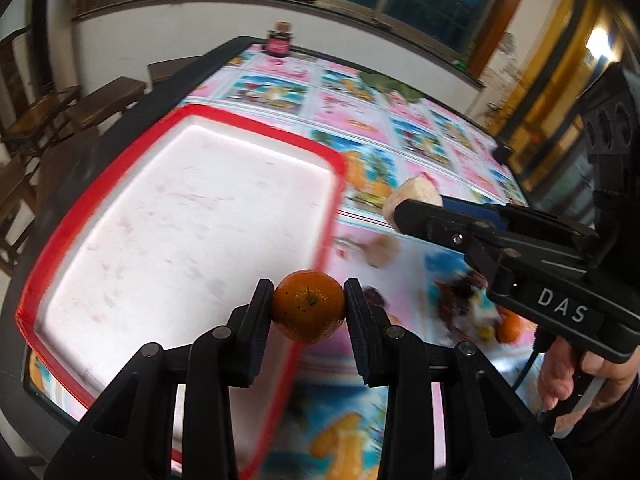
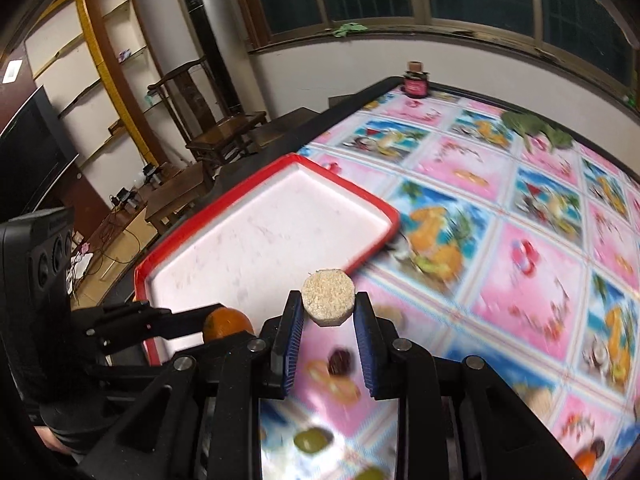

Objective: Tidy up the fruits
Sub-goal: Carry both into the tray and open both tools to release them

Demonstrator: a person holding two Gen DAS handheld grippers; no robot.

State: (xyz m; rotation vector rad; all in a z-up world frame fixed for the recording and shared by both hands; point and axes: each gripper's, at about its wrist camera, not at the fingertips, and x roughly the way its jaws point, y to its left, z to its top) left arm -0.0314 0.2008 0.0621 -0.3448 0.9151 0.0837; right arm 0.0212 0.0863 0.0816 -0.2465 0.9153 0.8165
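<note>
Grippers were both loaded and held above the table. The left gripper was clamped on an orange, its two black fingers pressing the fruit from either side, stem end facing the camera. Beneath and ahead of that gripper lay the tray — white inside, red at the rim — with the orange hanging over its near right edge rather than resting in it.

The right gripper was closed on a pale, rough-cut piece of fruit with a flat, grainy top; what fruit it was could not be told. Its blue-padded fingers gripped the piece at the sides. Seen from the left wrist, this gripper reached in from the right, angled toward the tray's far right corner, with the pale piece at its tip. A hand wrapped the grip low on the right, thumb showing under the black body marked DAS.

From the right wrist, the left gripper lay just to the left and slightly lower, its orange at the tray's near edge. Directly below the right gripper's fingers, blurred shapes showed on the cloth — a dark round one and a green one — too smeared to tell real fruit from print. Far ahead of both grippers, at the table's back edge, stood a small dark jar with a pink label.
</note>
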